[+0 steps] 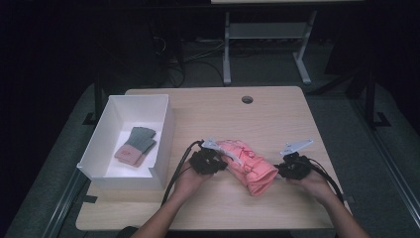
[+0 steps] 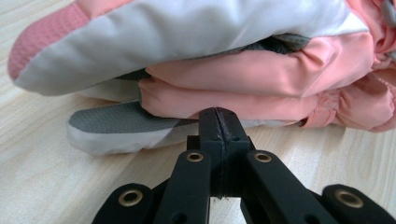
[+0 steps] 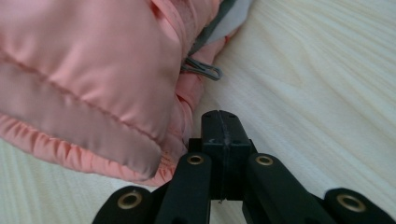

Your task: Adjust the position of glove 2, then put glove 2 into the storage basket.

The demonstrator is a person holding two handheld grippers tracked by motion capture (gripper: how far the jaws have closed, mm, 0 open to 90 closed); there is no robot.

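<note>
Flanking puffy, satiny pink gloves (image 1: 247, 166)

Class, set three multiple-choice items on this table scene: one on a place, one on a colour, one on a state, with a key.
1. Where does the small grey and pink glove pair lie?
A. in the white box
B. on the floor
C. beside the table's hole

2. The padded gloves between the grippers are mainly
A. blue
B. salmon pink
C. black

3. The left gripper has its fingers
A. wide open
B. clamped around a box wall
C. shut together

Key: A, it rests on the box's floor; B, pink fabric with white and grey panels; C, no gap shows between them.
</note>
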